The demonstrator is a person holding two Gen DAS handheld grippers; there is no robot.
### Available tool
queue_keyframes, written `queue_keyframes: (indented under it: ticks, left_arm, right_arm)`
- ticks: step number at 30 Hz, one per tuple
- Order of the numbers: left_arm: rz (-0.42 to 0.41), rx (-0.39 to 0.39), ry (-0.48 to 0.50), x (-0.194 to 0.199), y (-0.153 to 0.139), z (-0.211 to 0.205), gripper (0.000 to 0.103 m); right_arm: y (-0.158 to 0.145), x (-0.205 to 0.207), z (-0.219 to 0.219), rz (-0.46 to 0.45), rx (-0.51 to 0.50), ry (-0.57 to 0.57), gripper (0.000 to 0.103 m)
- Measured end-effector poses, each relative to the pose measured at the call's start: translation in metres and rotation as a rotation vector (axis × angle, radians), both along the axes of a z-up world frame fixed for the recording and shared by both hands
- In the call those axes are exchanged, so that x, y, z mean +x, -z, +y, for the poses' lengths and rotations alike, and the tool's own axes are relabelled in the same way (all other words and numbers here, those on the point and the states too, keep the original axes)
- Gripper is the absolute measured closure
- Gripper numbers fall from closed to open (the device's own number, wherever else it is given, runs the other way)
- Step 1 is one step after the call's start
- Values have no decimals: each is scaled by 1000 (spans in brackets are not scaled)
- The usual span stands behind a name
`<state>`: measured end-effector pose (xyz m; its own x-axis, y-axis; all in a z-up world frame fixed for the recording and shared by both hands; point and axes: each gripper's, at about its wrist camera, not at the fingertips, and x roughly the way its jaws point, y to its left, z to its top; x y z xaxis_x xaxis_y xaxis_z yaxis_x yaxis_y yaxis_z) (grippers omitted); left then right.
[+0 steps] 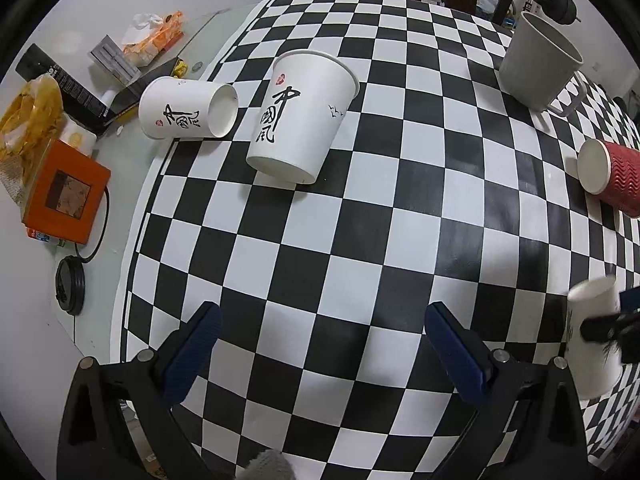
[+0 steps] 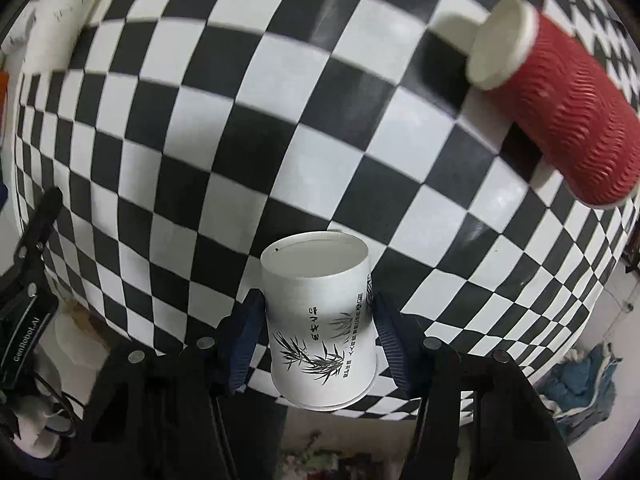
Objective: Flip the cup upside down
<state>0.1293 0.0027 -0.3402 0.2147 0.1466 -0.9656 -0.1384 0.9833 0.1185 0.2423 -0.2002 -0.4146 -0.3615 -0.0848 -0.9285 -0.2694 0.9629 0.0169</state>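
My right gripper (image 2: 318,320) is shut on a white paper cup with a bamboo print (image 2: 320,320); the cup is held with its base pointing away from me, above the checkered cloth (image 2: 240,140). The same cup shows at the right edge of the left wrist view (image 1: 592,340), pinched by the right gripper's dark fingers (image 1: 600,326). My left gripper (image 1: 320,344) is open and empty above the cloth (image 1: 320,240). A white cup with calligraphy (image 1: 300,116) stands upright, tilted in the fisheye.
Another calligraphy cup (image 1: 188,108) lies on its side at the cloth's left edge. A red ribbed cup (image 1: 612,176) (image 2: 560,112) lies on its side. A grey mug (image 1: 538,64) stands at the back right. An orange box (image 1: 66,192), bags and a black lid (image 1: 70,286) sit left.
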Motion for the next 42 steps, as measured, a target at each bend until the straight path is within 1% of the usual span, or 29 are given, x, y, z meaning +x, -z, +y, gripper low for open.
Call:
queue_keyframes:
  ticks: [1,4,6,8,11,14,17,19,21,24,26,27,29,30,31,32,33,35,38,42]
  left_arm:
    - [2,-2,-2,1,0,1,0]
    - [4,2,-9,6,1,5,0]
    - [9,3,-16,10,2,7,0]
    - [15,6,-18,13,4,10,0]
    - [20,14,-9,17,6,9,0]
    - [15,21,11,18,4,5,0]
    - [7,29,37,17,1,-1,0]
    - [4,27,49,16,-1,-6,0]
    - [0,27,61,14,-3,-10,0]
    - [-2,27,73,11,-5,-15,0]
    - [-7,28,82,9,-7,-19,0]
    - [-10,30,85,8,-8,-20,0]
    - [-20,32,92,5,-13,-23,0]
    - [-22,32,96,4,-16,-24,0]
    - [-30,31,102,2,-20,-26,0]
    - [-38,29,109,-1,-25,-28,0]
    - [-46,27,116,-4,-30,-29,0]
    - [-63,18,127,-10,-41,-33,0]
    - [-104,-3,152,-22,-65,-39,0]
    - [-142,-38,177,-37,-103,-47,0]
  right_arm:
    - [-7,2,-1,-24,20,17,45]
    - [-33,7,-3,-165,105,97,45]
    - [-51,12,-5,-309,172,177,45]
    - [-62,15,-7,-441,204,231,45]
    - [-68,12,-7,-613,219,287,45]
    - [-64,-4,-5,-727,213,299,45]
    - [-62,-24,-4,-804,200,273,45]
    - [-55,-37,5,-826,193,269,45]
    - [-56,-48,5,-832,178,266,45]
    - [-51,-60,-5,-815,152,265,44]
    - [-47,-68,-8,-794,137,267,42]
    - [-46,-71,-11,-788,128,270,40]
    - [-48,-74,-16,-780,109,278,27]
    - [-49,-77,-18,-778,96,287,23]
    - [-51,-80,-20,-775,89,294,17]
    - [-55,-84,-23,-772,77,305,12]
    - [-58,-87,-25,-771,67,310,11]
    - [-68,-97,-30,-766,38,317,3]
    - [-86,-112,-38,-757,10,334,2]
    - [-126,-133,-49,-768,-24,355,2]
